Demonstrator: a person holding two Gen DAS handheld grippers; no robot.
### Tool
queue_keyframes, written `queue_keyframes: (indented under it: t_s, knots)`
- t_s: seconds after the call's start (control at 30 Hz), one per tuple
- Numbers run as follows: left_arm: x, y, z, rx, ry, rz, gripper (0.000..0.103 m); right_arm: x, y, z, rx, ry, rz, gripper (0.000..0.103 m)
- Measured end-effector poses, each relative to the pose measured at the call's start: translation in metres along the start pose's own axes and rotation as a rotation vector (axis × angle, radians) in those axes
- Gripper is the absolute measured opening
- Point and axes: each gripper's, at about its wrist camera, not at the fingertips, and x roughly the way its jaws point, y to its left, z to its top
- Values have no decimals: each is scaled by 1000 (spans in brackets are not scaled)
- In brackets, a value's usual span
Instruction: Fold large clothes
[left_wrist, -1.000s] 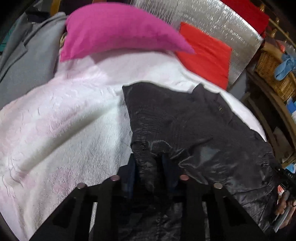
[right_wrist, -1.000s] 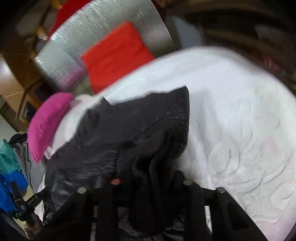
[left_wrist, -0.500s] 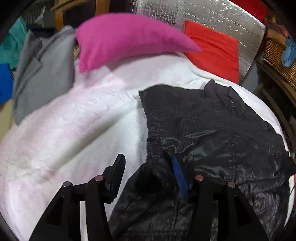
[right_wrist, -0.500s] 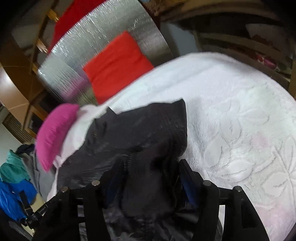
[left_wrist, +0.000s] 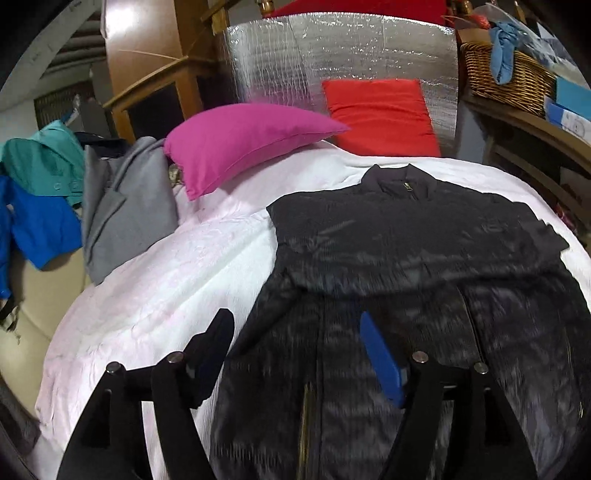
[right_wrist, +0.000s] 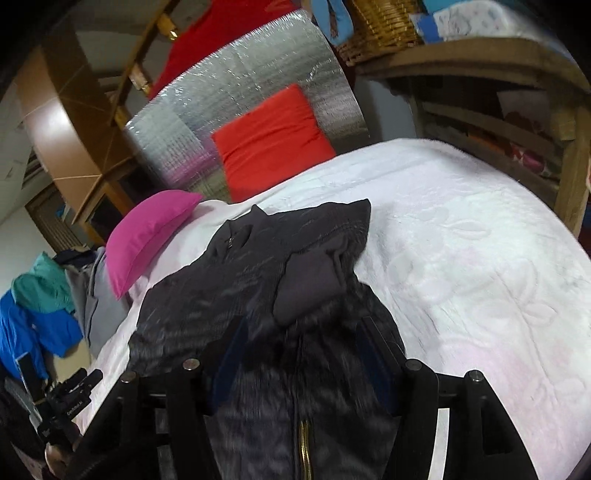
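Black jacket (left_wrist: 413, 266) lay on white bedspread (left_wrist: 155, 295), collar at 12 o'clock. My left gripper (left_wrist: 295, 350) was spread, empty; right gripper (right_wrist: 299, 343) likewise spread. Risk: slick folded sleeve (right_wrist: 310, 284) could slide open. Only right view showed sleeve's cuff; only left showed wicker basket (left_wrist: 506, 77) at 1 o'clock.

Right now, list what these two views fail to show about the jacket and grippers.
- Black jacket hem: cut off by the bottom edge, both views.
- Its lower front: motion-blurred, left wrist view.
- Left gripper, right gripper: open; fingertips partly lost against dark fabric.
- Zipper: too blurred to read.
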Motion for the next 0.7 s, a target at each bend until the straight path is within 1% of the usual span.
queue_keyframes:
  t_s: [0.13,0.2,0.3,0.37,0.4,0.47,0.6,0.7]
  knots:
    - [-25,-12,-22,17,-17,5,74,-31,5,-29,-60,-37,-10,64]
    - [-40,-18,-35,11,-11,-4,82,-45,7,-45,-83,-32,-1,65]
    - [-64,-26,-55,21,-11,-6,83,-65,11,-67,-118,-39,-8,65]
    - [-77,-30,-64,55,-23,11,84,-79,15,-79,-149,-49,-7,65]
    - [-86,-31,-69,77,-32,37,85,-86,17,-84,-165,-56,-2,66]
    - [-99,-31,-77,99,-41,67,87,-101,20,-95,-179,-59,12,68]
    - [-122,-24,-86,93,-41,75,88,-124,26,-113,-216,-61,11,71]
    - [-133,-16,-96,90,-24,82,89,-138,29,-127,-222,-18,11,71]
